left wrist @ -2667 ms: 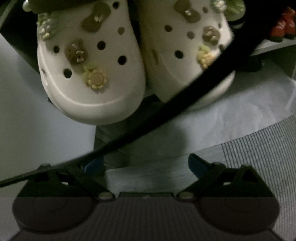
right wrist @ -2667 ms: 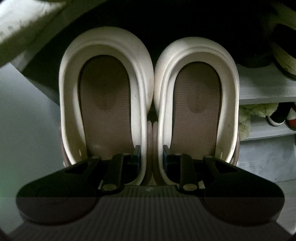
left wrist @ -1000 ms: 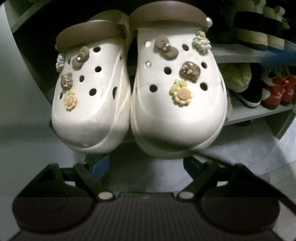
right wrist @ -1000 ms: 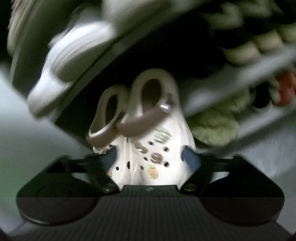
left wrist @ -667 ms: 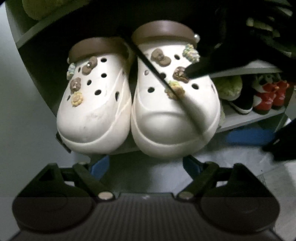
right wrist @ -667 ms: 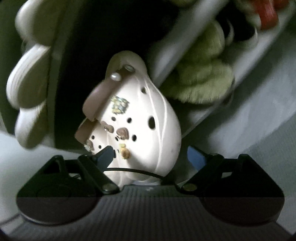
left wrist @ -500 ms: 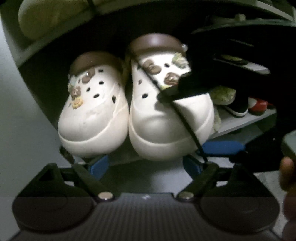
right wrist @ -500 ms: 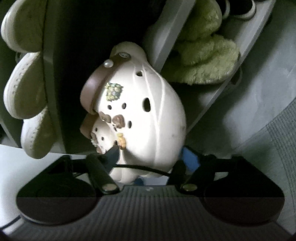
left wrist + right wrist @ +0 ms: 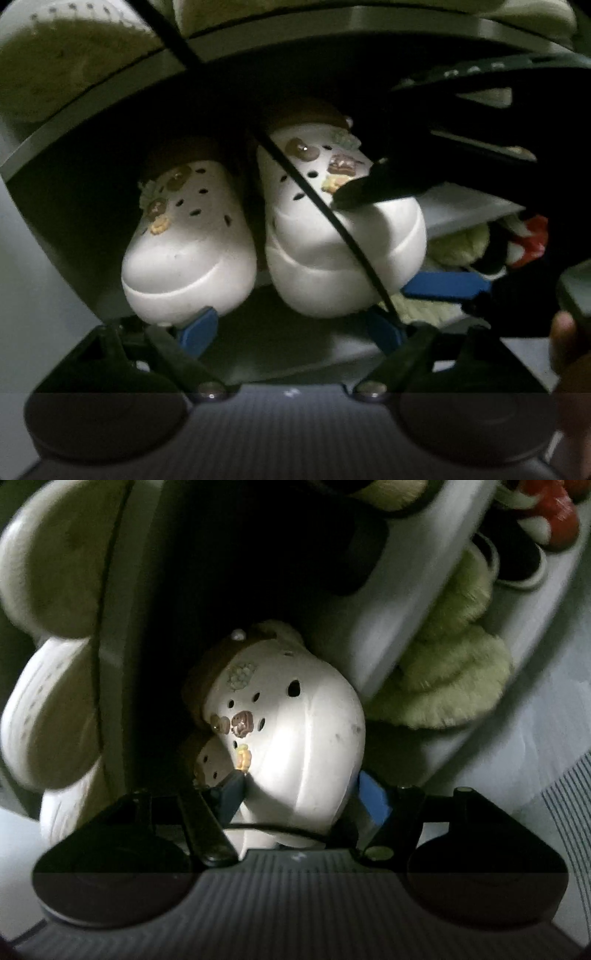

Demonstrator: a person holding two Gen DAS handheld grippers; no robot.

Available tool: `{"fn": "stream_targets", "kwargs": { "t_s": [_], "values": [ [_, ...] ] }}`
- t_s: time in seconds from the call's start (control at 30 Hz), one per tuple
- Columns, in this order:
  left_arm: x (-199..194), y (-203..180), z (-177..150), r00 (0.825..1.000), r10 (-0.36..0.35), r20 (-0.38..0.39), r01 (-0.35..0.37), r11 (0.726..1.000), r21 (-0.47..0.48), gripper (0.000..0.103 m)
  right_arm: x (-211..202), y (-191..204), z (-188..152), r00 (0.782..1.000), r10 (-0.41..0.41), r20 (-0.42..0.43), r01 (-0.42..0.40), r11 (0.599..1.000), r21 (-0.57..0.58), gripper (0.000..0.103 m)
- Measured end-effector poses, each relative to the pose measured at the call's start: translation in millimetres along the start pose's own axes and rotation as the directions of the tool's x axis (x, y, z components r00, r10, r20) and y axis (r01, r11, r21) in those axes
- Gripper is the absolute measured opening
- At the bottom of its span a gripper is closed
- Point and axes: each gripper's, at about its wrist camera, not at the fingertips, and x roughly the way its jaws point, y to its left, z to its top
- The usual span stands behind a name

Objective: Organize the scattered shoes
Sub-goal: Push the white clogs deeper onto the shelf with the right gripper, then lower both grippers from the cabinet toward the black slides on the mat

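Two white clogs sit side by side, toes outward, on a dim grey rack shelf (image 9: 303, 343). In the left wrist view the left clog (image 9: 188, 254) lies at 10 o'clock from frame centre and the right clog (image 9: 340, 236) at 1 o'clock; both carry brown heel straps and small charms. The left gripper (image 9: 291, 328) is spread wide just below the toes, its blue pads (image 9: 195, 328) clear of both clogs, with nothing held. The right gripper (image 9: 391, 240) enters from 3 o'clock, rolled on its side: one black finger (image 9: 373, 188) lies across the top of the right clog, and one blue pad (image 9: 443, 286) lies under its sole edge. In the right wrist view this gripper (image 9: 306, 797) straddles the right clog's (image 9: 295, 746) toe, jaws closing, both pads at the shoe's surface. A black cable (image 9: 332, 218) crosses the same clog. Green fuzzy slippers (image 9: 450, 679) occupy the shelf at 2 o'clock.
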Motion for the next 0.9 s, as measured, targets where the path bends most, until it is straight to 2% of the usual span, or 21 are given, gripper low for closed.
{"fn": "stream_targets", "kwargs": {
  "t_s": [0.27, 0.37, 0.4, 0.43, 0.5, 0.57, 0.67, 0.77, 0.9],
  "values": [
    [6.5, 13.3, 2.0, 1.000, 0.016, 0.007, -0.016, 1.000, 0.014, 0.092, 21.1, -4.7, 24.7, 1.000, -0.003, 0.007, 0.003, 1.000, -0.008, 0.070],
    [6.8, 15.4, -3.8, 1.000, 0.012, -0.025, -0.012, 1.000, 0.001, 0.092, 16.1, -1.5, 24.6, 1.000, -0.013, 0.001, 0.013, 1.000, -0.020, 0.066],
    [5.9, 15.5, -7.5, 0.999, 0.010, -0.039, -0.010, 1.000, -0.002, 0.092, 13.2, -0.8, 25.2, 1.000, -0.016, 0.001, 0.016, 1.000, -0.023, 0.061],
    [5.0, 14.5, -11.9, 0.999, 0.007, -0.051, -0.007, 1.000, -0.003, 0.092, 6.2, -0.4, 25.5, 1.000, -0.016, 0.005, 0.016, 1.000, -0.026, 0.051],
    [0.2, 12.8, -23.4, 0.997, -0.001, -0.079, 0.001, 1.000, -0.003, 0.093, -6.6, -0.7, 26.4, 1.000, -0.010, 0.009, 0.011, 1.000, -0.026, 0.041],
    [-11.7, 16.1, -36.5, 0.995, -0.015, -0.102, 0.015, 1.000, -0.002, 0.098, -21.9, -2.9, 23.8, 1.000, -0.003, 0.014, 0.004, 1.000, -0.025, 0.041],
    [-34.5, 18.8, -59.4, 0.992, -0.035, -0.125, 0.038, 0.999, 0.018, 0.096, -46.0, -9.6, 18.8, 1.000, 0.004, 0.024, -0.004, 1.000, -0.008, 0.041],
    [-57.5, 21.4, -75.6, 0.987, -0.089, -0.131, 0.092, 0.996, 0.020, 0.096, -71.1, -22.5, 21.1, 0.998, -0.001, 0.064, 0.000, 1.000, 0.020, 0.041],
    [-89.3, 11.0, -91.0, 0.976, -0.123, -0.177, 0.140, 0.986, 0.085, 0.096, -110.6, -42.3, 21.1, 0.992, -0.033, 0.122, 0.025, 0.997, 0.067, 0.041]
  ]
}}
